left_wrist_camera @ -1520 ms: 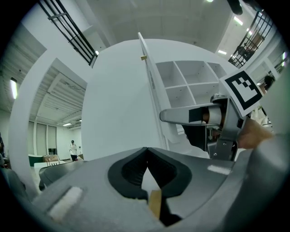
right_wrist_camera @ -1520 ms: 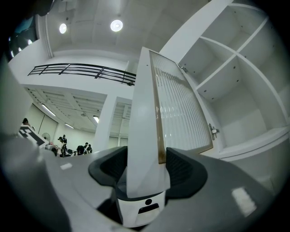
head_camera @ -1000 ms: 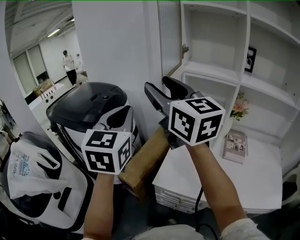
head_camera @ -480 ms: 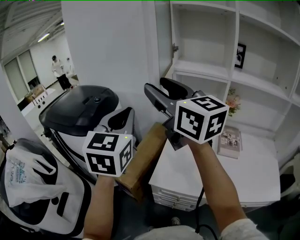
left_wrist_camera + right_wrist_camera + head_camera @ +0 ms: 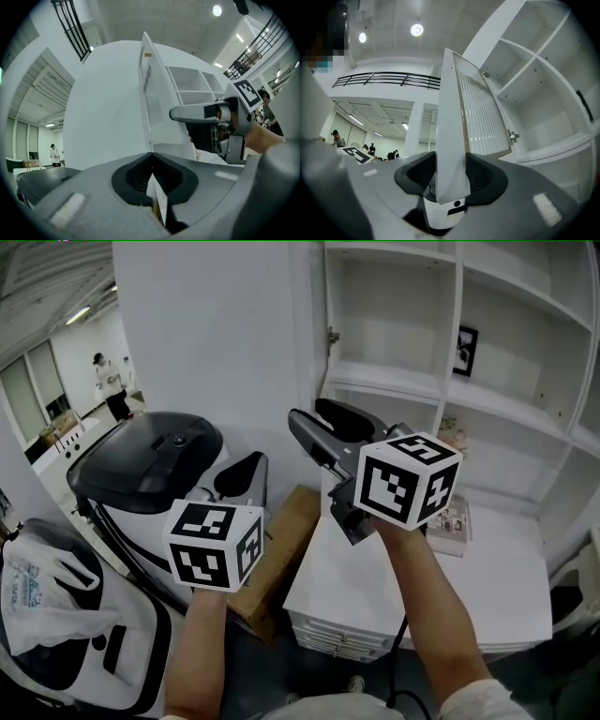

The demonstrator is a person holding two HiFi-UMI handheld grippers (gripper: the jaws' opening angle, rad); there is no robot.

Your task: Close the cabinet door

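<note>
The white cabinet door (image 5: 312, 362) stands open, edge-on to me, hinged to the open shelf unit (image 5: 394, 381). My right gripper (image 5: 307, 412) reaches level toward it. In the right gripper view the door's edge (image 5: 450, 136) stands between the two jaws, its ribbed inner panel (image 5: 483, 108) to the right. The right gripper (image 5: 451, 161) is closing around that edge, with dark gaps still showing beside it. My left gripper (image 5: 246, 470) hangs lower left of the door, apart from it. Seen from its own camera, the left gripper (image 5: 151, 157) has its tips together and empty, facing the door (image 5: 147, 98).
A black-lidded machine (image 5: 155, 460) stands left of the cabinet, a cardboard box (image 5: 281, 540) beside it. A white drawer unit (image 5: 422, 596) sits under the shelves, with a booklet (image 5: 452, 521) on it. A framed picture (image 5: 466, 351) is on a shelf. A person (image 5: 108, 385) stands far back left.
Both grippers have edged toward the cabinet, and the shelves have slid left in the head view. The right gripper's jaws stand narrower around the door edge.
</note>
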